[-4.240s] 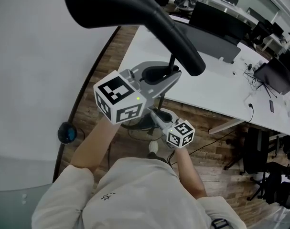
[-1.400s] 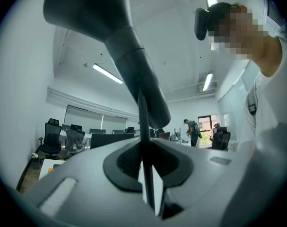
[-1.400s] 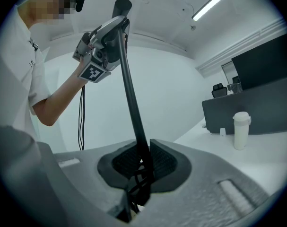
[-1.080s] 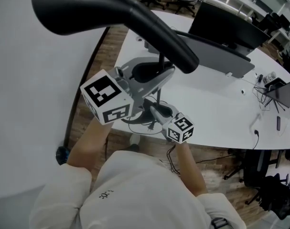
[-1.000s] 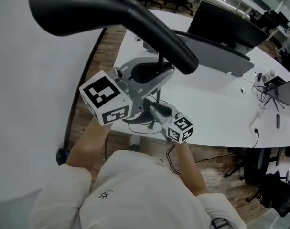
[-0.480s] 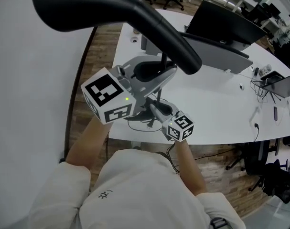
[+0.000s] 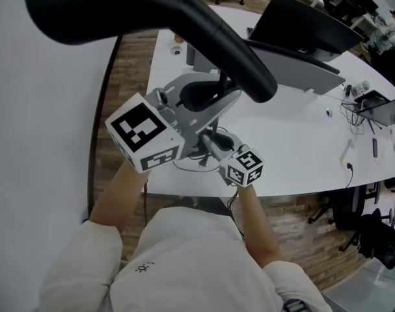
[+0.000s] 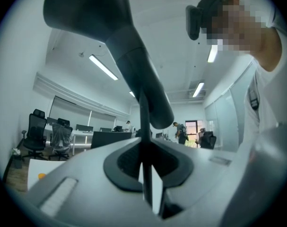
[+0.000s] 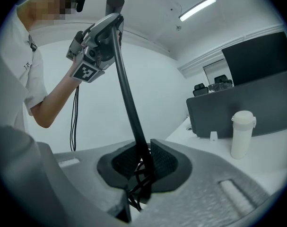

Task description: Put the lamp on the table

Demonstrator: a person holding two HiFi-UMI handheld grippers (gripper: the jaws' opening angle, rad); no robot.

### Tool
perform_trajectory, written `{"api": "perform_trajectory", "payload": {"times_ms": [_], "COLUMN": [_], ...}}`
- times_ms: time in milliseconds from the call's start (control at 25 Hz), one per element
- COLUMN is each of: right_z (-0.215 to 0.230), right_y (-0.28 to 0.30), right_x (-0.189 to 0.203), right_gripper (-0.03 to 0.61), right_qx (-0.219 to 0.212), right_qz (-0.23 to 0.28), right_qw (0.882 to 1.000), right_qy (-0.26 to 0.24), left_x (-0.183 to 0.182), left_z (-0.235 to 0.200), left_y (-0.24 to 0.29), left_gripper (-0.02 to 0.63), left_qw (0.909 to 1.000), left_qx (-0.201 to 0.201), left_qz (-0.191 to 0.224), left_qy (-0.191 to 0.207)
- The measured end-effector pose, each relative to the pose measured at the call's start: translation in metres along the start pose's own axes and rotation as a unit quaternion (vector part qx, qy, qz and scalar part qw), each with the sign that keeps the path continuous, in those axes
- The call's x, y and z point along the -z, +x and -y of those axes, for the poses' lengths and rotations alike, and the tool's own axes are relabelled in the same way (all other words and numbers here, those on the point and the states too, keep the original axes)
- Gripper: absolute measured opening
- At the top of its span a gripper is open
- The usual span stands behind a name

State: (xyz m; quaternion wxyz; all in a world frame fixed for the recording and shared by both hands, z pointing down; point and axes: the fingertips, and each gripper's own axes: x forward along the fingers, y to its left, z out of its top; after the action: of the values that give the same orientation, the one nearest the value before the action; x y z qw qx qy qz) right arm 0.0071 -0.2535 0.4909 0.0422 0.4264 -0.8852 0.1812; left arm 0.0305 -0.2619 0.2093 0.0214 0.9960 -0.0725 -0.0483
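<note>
Head view. The left gripper (image 7: 218,98) is clenched on the lamp (image 7: 184,25) stem (image 7: 222,83), just under the big black head (image 7: 106,8). The right gripper (image 7: 209,145) sits lower and nearer the body. Both are above the near edge of the table (image 7: 295,135). The base is hidden beneath the jaws, so I cannot tell whether it touches.

Left gripper view. The stem (image 8: 144,126) stands upright between the pads of the left gripper (image 8: 145,167), pinched. The head (image 8: 105,37) hangs above and left of the jaws.

Right gripper view. The right gripper (image 9: 139,171) grasps the lower stem (image 9: 126,93), with cable (image 9: 136,186) bunched between the pads too. A bottle (image 9: 241,134) stands on the table (image 9: 200,134), well right of the jaws.

Risks, as judged:
- Thin stem and overhanging head: the lamp may swing in the pads if either grip eases early.
- Pinched cable: it may drag the lamp on release.
- Base set too close to the edge: the lamp tips off.
</note>
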Motion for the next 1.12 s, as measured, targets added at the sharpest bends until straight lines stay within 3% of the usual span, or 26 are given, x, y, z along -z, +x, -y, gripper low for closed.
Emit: {"api": "perform_trajectory", "payload": {"times_ms": [680, 1120], "right_z": [0.1, 0.149], "right_y": [0.045, 0.094], "right_x": [0.001, 0.005], "right_gripper": [0.057, 0.057], "right_qx": [-0.045, -0.043], "right_qz": [-0.032, -0.029], "right_qw": [0.998, 0.998], "right_qy": [-0.02, -0.039], "left_x": [0.04, 0.066], "left_z": [-0.088, -0.142], "left_y": [0.047, 0.053], "left_gripper": [0.023, 0.023], "left_qw": [0.9972, 0.9952], "left_qx": [-0.073, -0.096], "left_qz": [-0.013, -0.013], "left_qy": [0.003, 0.016]}}
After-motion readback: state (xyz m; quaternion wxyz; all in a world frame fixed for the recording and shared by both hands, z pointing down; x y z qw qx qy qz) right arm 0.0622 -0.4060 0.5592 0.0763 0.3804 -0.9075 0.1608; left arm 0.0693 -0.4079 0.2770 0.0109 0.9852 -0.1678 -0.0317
